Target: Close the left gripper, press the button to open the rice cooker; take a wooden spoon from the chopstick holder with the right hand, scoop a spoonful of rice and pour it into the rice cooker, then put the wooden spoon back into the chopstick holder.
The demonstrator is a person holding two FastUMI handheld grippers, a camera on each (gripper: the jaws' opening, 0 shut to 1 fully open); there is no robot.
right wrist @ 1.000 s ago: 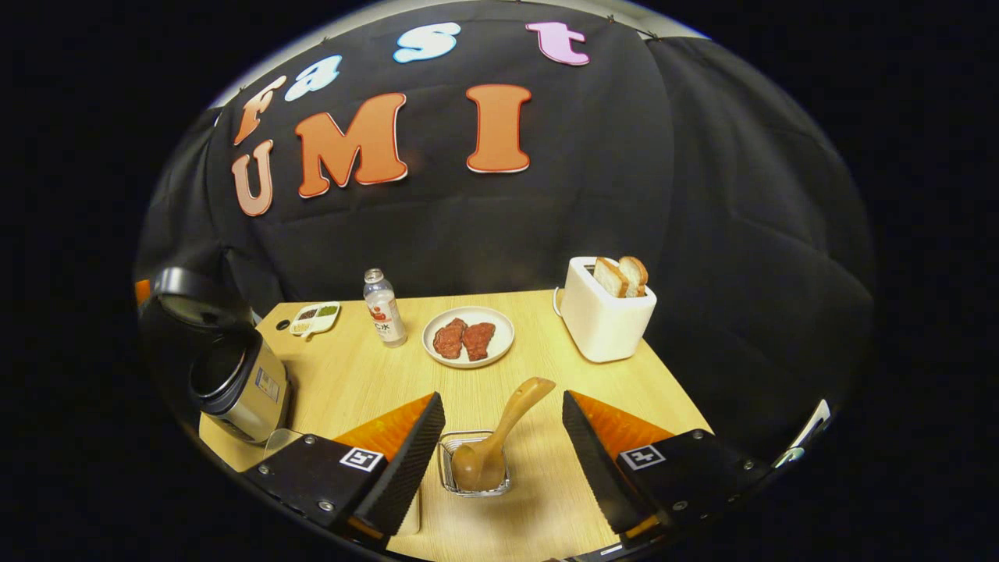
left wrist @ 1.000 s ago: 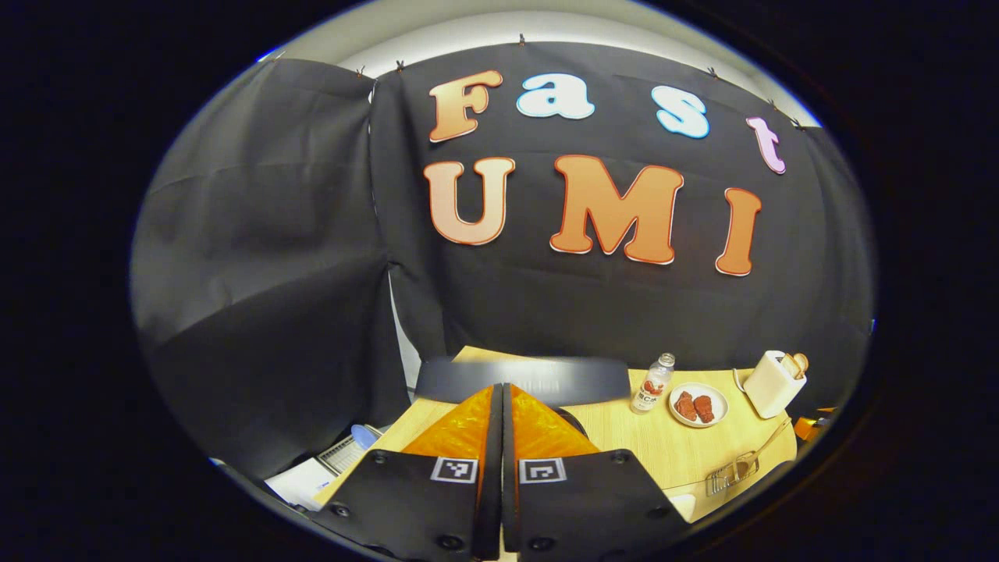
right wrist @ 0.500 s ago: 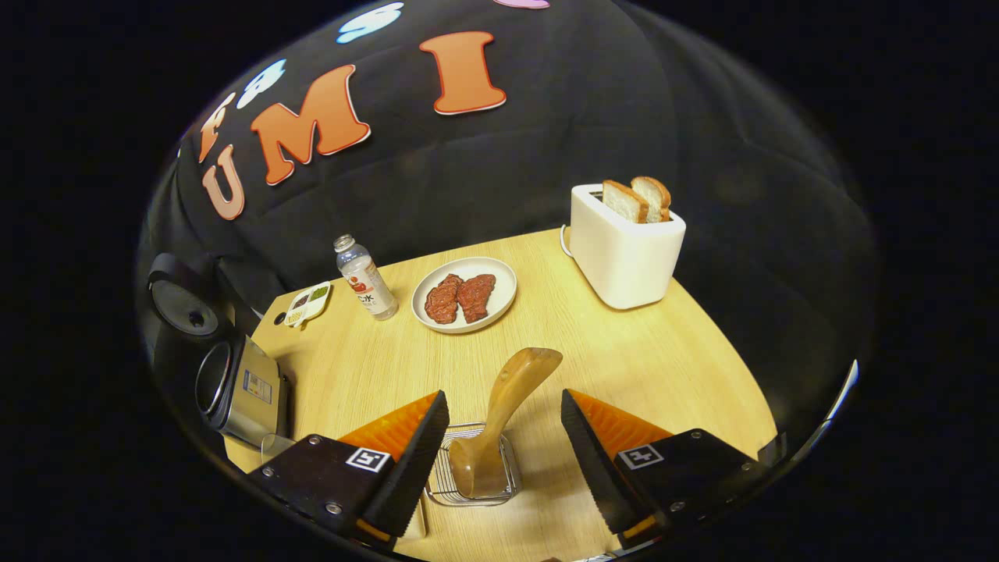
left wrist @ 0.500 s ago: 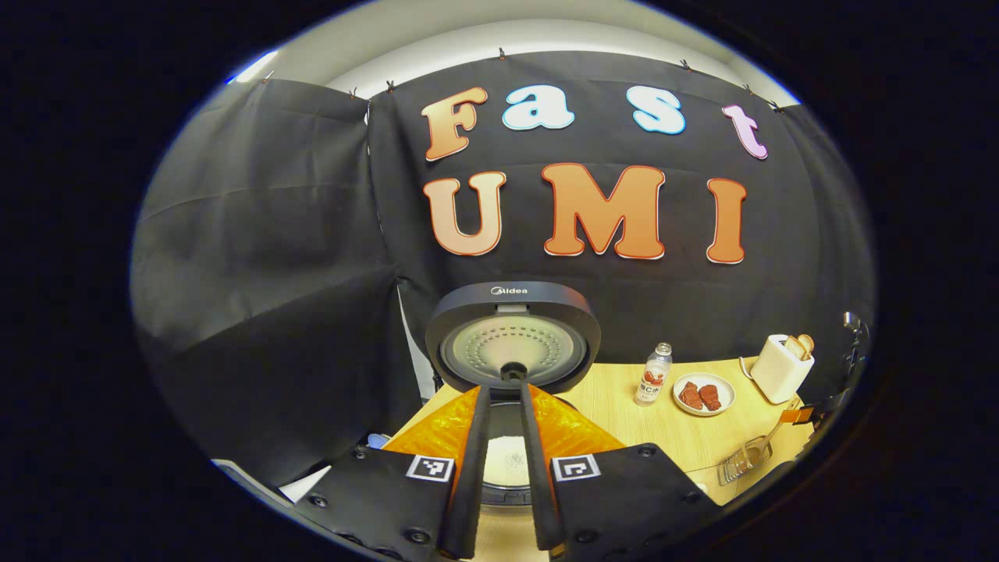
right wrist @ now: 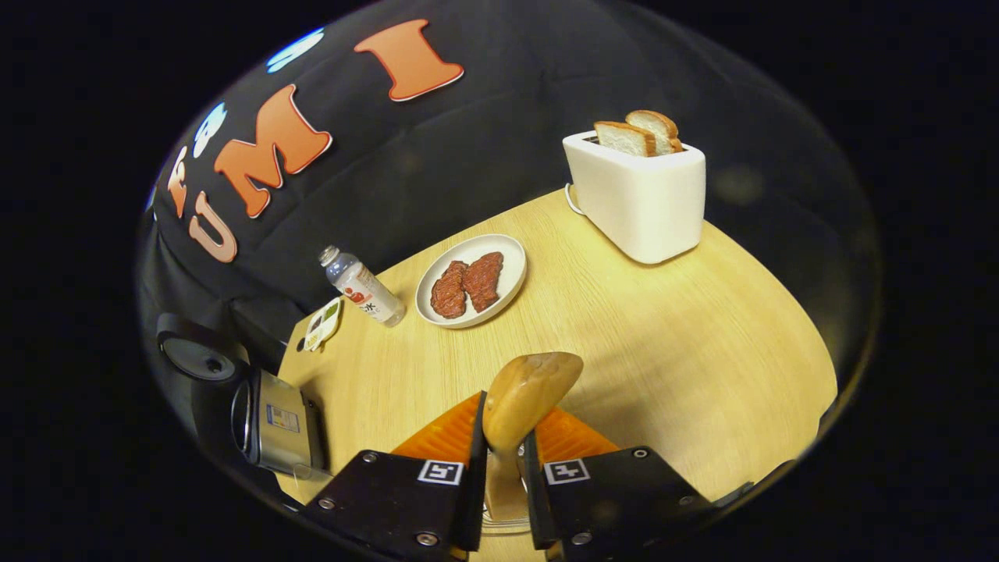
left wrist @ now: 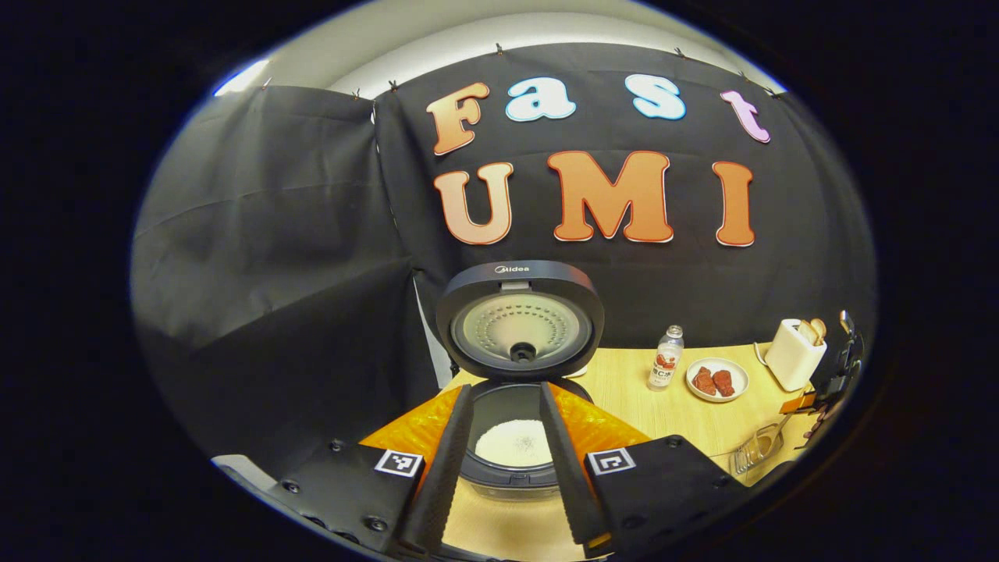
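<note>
The rice cooker point(left wrist: 515, 460) stands with its lid point(left wrist: 519, 320) raised upright, and white rice lies in its pot point(left wrist: 515, 441). My left gripper point(left wrist: 503, 390) is open just in front of the pot, holding nothing. In the right gripper view the wooden spoon point(right wrist: 531, 390) stands in the wire chopstick holder point(right wrist: 499, 517), whose rim barely shows between the fingers. My right gripper point(right wrist: 503, 437) is shut on the spoon's handle below its rounded top. The cooker point(right wrist: 269, 410) sits at the table's left edge there.
On the wooden table point(right wrist: 663, 351) stand a white toaster point(right wrist: 636, 195) with two bread slices, a plate of meat point(right wrist: 471, 281), a small bottle point(right wrist: 359, 285) and a little sauce tray point(right wrist: 324, 324). A clear container edge point(right wrist: 300, 471) shows beside the cooker.
The cooker lid swung up. My left gripper went from shut to open and drew back from the cooker. My right gripper came down over the holder and closed on the spoon handle.
</note>
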